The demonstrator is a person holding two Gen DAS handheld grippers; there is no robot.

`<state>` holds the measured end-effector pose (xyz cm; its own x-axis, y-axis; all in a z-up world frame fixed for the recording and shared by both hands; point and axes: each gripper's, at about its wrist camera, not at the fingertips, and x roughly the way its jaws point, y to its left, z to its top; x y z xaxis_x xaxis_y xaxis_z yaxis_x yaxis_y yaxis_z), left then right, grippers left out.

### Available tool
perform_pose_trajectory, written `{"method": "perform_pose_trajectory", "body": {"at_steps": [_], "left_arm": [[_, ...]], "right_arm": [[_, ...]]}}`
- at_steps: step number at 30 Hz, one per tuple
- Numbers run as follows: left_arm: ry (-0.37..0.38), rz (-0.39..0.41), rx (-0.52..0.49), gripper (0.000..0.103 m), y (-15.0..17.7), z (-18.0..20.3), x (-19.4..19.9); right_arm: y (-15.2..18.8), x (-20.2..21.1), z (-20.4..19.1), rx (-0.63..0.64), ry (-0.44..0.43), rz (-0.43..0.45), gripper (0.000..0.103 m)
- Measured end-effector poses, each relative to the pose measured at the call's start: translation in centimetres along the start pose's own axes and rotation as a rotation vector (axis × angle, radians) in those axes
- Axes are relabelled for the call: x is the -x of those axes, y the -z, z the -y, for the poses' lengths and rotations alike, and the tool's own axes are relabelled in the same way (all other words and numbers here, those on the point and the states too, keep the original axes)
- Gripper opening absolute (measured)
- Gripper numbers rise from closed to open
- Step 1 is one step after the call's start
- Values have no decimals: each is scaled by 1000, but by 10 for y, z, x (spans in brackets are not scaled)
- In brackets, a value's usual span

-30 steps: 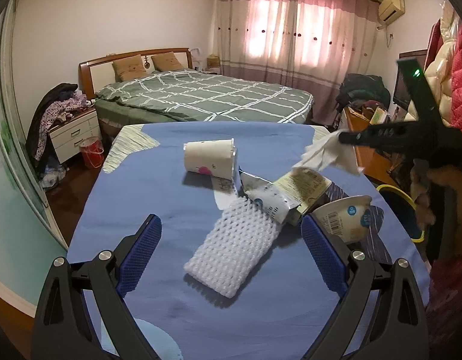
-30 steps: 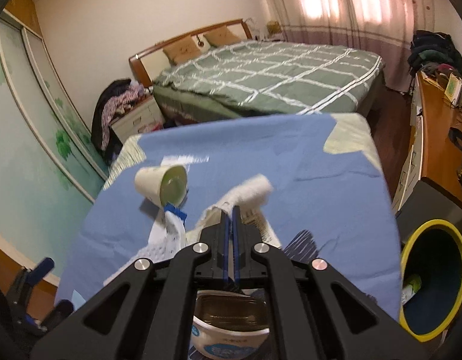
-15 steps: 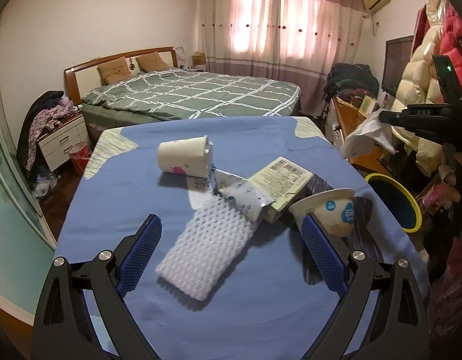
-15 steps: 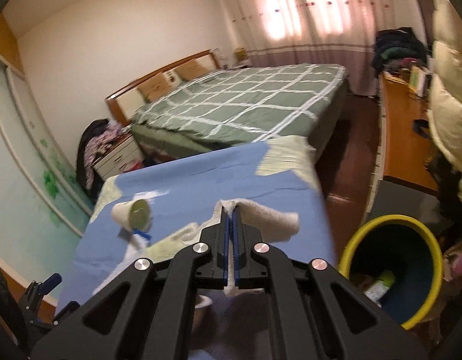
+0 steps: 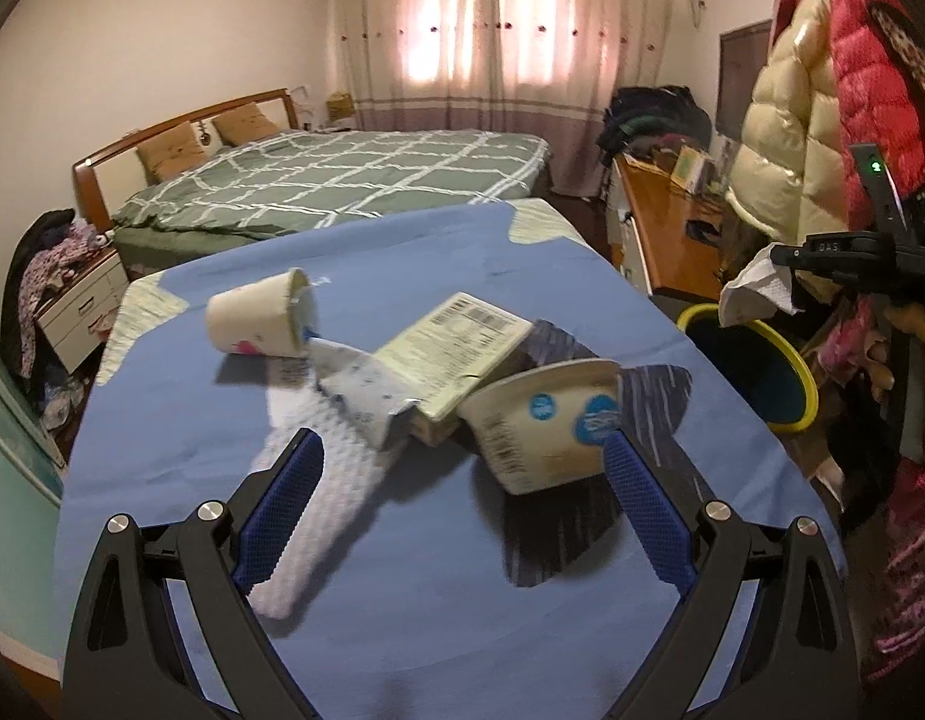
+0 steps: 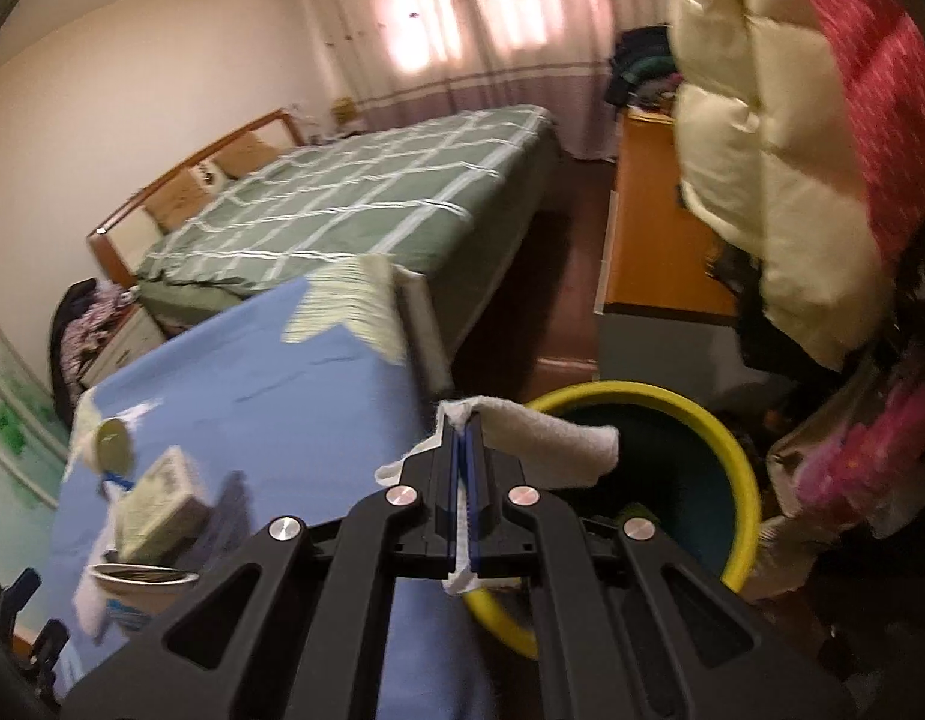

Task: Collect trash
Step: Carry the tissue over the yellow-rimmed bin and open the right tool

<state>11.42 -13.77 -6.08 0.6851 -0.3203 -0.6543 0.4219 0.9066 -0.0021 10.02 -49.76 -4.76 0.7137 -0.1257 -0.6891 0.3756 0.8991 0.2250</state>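
We can read very little here. On the black body of the right gripper (image 5: 780, 255), seen from the left wrist view, small pale letters seem to spell "DAS". The flat box (image 5: 456, 348) on the blue table carries a barcode label, its digits too small for us to read. The paper bowl (image 5: 546, 426) lying on its side bears a barcode and blue round logos, which we find illegible.

Hidden and unclear parts

The bin (image 6: 735, 468) has its near rim hidden behind the right gripper (image 6: 464, 450); the foam sleeve (image 5: 336, 492) is partly covered by the carton (image 5: 456, 354); the print is unreadable.
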Motion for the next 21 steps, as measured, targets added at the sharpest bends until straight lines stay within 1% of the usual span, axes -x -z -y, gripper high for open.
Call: {"method": "perform_pose_trajectory", "body": {"at_steps": [6,7,8,10,16,21], "left_arm": [[18,-37,-28,93,0,20,-16],[19,-42,-31,93,0,23,-18],[22,-48,-37,93,0,26,-21],[25,-60,-47,93,1,31,-27],[20,-107,-56,93,5,40,-50],[5,-130,-56,93,7,41,-66]], "right_arm": [[9,-21,26,-27,77,-42,2],[11,-23,29,-30,89,-46,4],[13,-25,32,-40,94,-44,7],[15,-27,39,-52,103,-45,9],[22,-26,48,-66,111,-37,9],[22,-24,48,-78,96,-34,9]]}}
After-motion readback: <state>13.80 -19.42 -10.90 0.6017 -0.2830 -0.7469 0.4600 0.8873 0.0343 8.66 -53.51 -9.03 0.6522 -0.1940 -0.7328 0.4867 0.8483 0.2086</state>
